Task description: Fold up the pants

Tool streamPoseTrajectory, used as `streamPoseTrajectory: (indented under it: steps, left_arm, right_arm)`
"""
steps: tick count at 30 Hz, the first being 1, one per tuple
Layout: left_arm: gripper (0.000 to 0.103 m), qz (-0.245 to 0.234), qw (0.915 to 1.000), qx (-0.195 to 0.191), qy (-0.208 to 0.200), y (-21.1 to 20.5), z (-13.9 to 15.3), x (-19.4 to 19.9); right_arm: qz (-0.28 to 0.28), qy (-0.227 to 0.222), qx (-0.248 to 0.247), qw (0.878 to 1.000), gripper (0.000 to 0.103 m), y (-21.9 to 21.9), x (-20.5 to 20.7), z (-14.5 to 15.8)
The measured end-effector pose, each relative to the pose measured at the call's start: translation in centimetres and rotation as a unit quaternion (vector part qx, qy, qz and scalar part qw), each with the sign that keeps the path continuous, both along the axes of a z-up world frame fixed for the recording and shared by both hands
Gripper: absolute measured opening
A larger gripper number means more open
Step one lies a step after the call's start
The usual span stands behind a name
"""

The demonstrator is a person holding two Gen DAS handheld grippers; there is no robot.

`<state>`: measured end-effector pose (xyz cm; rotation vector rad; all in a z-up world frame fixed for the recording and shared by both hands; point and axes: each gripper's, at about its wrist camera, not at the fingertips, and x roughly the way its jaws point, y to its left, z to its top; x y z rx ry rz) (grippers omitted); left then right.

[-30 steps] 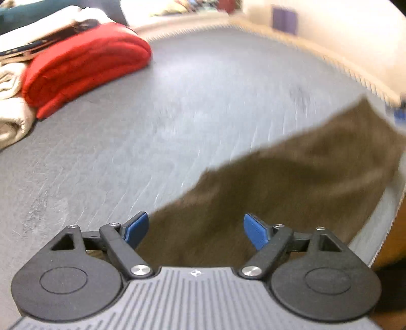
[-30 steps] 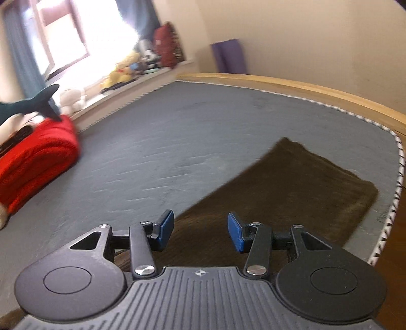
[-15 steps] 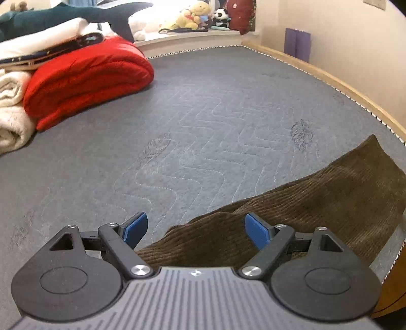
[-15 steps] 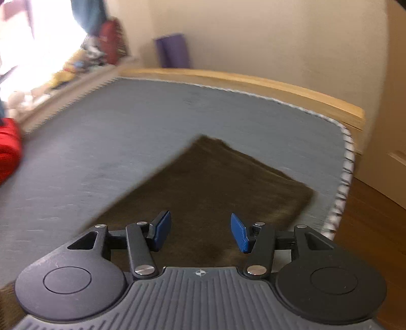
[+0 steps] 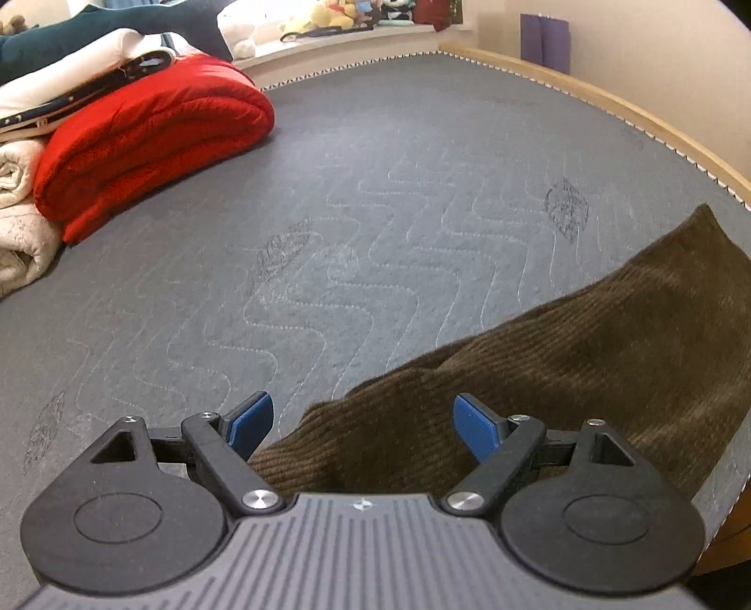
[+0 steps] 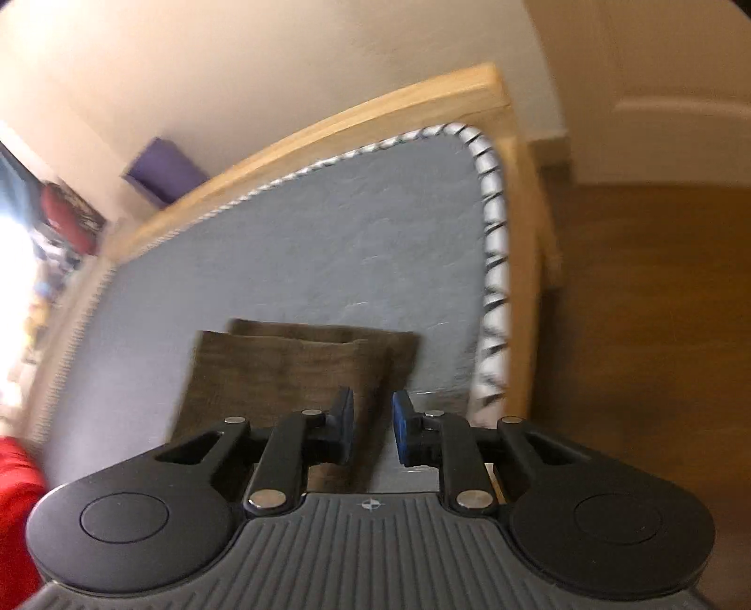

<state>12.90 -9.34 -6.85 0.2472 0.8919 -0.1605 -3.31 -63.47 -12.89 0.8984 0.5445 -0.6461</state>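
Note:
Brown corduroy pants [image 5: 563, 366] lie flat on the grey quilted mattress [image 5: 328, 211], running from bottom centre to the right edge. My left gripper [image 5: 361, 427] hovers open over their near end, its blue pads wide apart with cloth below them. In the right wrist view the pants [image 6: 281, 370] show two stacked leg ends near the mattress corner [image 6: 474, 141]. My right gripper [image 6: 373, 429] is just above the right edge of those legs. Its jaws are closing, a narrow gap remains, and the pads do not press on the cloth.
A folded red blanket [image 5: 155, 145] and cream towels [image 5: 19, 234] sit stacked at the far left. A wooden bed frame [image 5: 633, 112] rims the mattress. Plush toys [image 5: 324, 19] line the windowsill. Wooden floor [image 6: 647, 305] lies beyond the mattress corner.
The right gripper has swung and rolled toward the leg ends at the mattress corner, and its jaws have narrowed. The left gripper slid a little along the pants and stayed open.

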Motion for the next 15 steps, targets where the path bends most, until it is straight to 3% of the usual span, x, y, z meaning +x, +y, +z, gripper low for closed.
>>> streamPoseTrajectory:
  steps: [4, 8, 12, 15]
  left_arm:
    - [0.088, -0.004, 1.0, -0.001, 0.005, -0.5, -0.2, 0.0]
    - [0.088, -0.017, 0.9998, 0.004, 0.005, -0.6, -0.3, -0.4]
    - [0.088, -0.016, 0.9998, 0.006, 0.005, -0.2, -0.4, -0.4]
    - [0.088, -0.009, 1.0, 0.001, 0.003, 0.6, -0.1, -0.4]
  right_arm:
    - [0.038, 0.045, -0.002, 0.998, 0.04, 0.3, 2.1, -1.5]
    - [0.042, 0.076, -0.003, 0.996, 0.04, 0.4, 3.3, -2.9]
    - [0.053, 0.082, -0.016, 0.995, 0.049, 0.7, 4.2, -3.8]
    - [0.061, 0.072, -0.03, 0.995, 0.05, 0.8, 4.4, -3.8]
